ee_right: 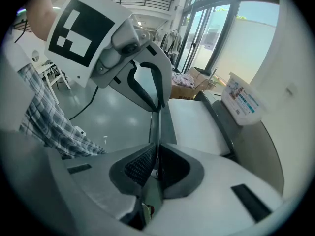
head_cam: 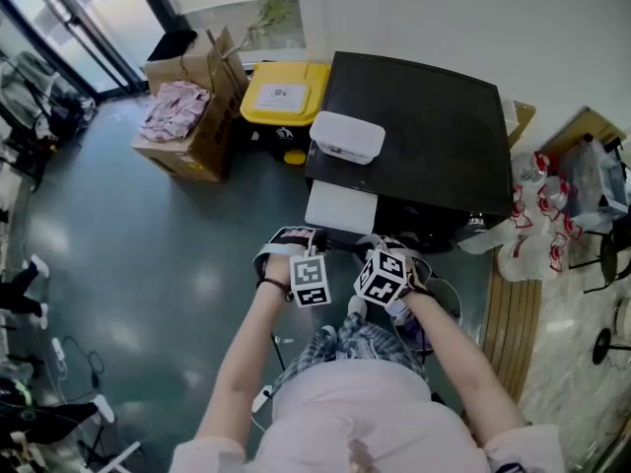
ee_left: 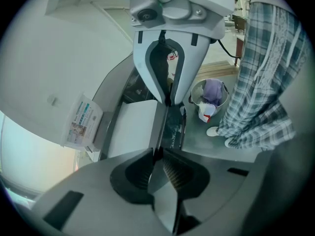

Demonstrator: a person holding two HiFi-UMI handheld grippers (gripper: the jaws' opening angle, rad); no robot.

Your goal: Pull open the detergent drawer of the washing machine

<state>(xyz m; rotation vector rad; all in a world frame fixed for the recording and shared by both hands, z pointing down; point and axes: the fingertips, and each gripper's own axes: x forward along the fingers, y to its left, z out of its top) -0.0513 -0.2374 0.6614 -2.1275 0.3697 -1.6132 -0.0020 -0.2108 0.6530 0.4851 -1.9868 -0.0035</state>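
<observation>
Pinching detergent drawer (head_cam: pixel 340 208), front edge hidden overhead

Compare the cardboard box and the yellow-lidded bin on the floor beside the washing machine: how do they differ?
The cardboard box is brown with its flaps open; the yellow-lidded bin is shut. The box shows pink-and-white items heaped inside; the bin's contents are hidden. The bin sits right by the washing machine; the box stands beyond it. Both rest on the grey floor.
</observation>
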